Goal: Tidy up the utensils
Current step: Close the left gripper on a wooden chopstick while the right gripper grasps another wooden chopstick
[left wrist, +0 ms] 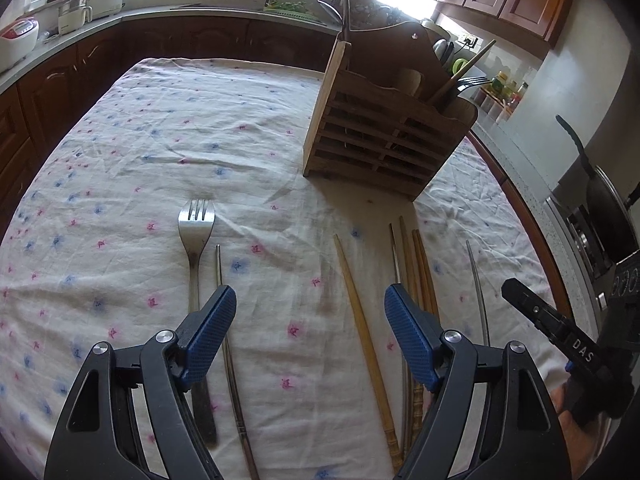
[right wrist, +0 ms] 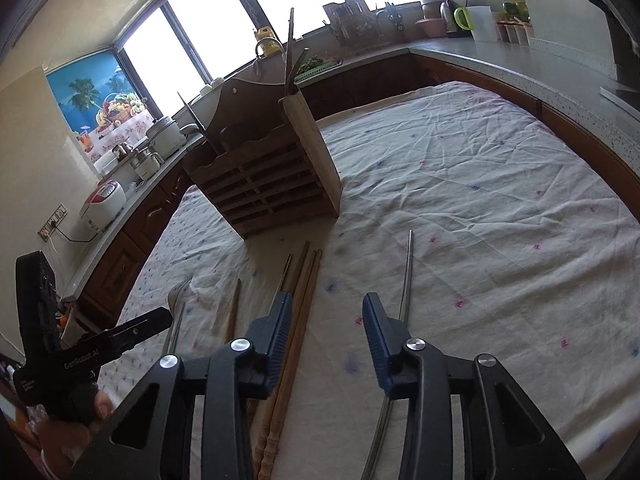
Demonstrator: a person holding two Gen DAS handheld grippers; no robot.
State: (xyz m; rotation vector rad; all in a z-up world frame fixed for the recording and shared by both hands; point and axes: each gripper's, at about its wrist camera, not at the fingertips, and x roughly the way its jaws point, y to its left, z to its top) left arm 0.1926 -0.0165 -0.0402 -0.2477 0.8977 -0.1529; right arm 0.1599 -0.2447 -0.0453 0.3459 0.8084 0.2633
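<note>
A wooden utensil holder stands on the cloth-covered table with a fork and sticks in it. On the cloth lie a steel fork, a thin metal chopstick, a single wooden chopstick, a bundle of wooden chopsticks and another metal chopstick. My left gripper hovers open over the bare cloth between the thin metal chopstick and the bundle. My right gripper is narrower but open, with only cloth between its pads; the bundle lies under its left finger.
A kitchen counter wraps around the table, carrying a rice cooker, pots and jars. A stove with a black pan sits past the table's right edge. The holder stands just beyond the chopsticks' far tips.
</note>
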